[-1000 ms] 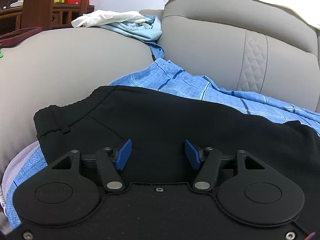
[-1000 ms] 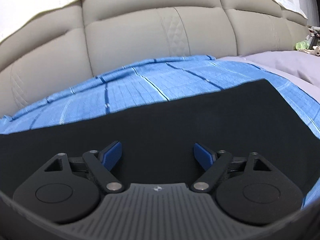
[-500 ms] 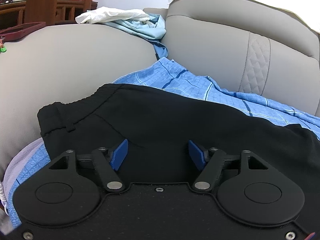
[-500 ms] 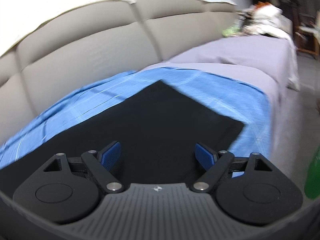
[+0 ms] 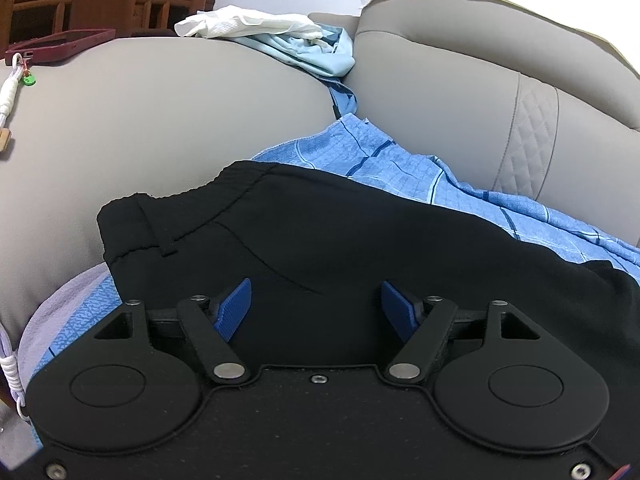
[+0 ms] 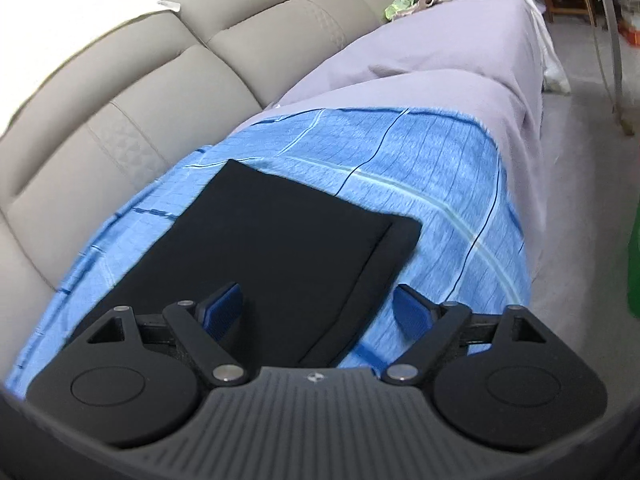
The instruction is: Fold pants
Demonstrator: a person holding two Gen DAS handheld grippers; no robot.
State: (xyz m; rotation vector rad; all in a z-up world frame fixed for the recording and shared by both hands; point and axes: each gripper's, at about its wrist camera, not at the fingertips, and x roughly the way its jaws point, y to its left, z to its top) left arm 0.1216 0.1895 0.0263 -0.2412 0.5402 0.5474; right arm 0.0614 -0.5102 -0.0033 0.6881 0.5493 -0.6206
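Black pants (image 5: 340, 232) lie flat on a blue checked sheet (image 5: 380, 160) spread over a sofa seat. The elastic waistband (image 5: 132, 224) rests at the left against the armrest. My left gripper (image 5: 316, 304) hovers just over the hip area; its jaws are opening and no cloth is between the blue pads. In the right wrist view the leg end of the pants (image 6: 288, 232) shows its stacked hems, near edge slightly offset. My right gripper (image 6: 318, 312) stands open above that near edge, one pad over black cloth, the other over the blue sheet (image 6: 420, 168).
A grey sofa armrest (image 5: 160, 112) bulges at the left, with white and pale blue clothes (image 5: 280, 36) piled behind it and a dark red flat object (image 5: 60, 44) on top. A lilac cover (image 6: 460, 52) runs on to the right. The floor (image 6: 580, 160) drops beyond the seat's front edge.
My left jaws have spread wider and that hand has stayed put. My right gripper has swung along the legs to the hem end and rolled, so the sofa now slants.
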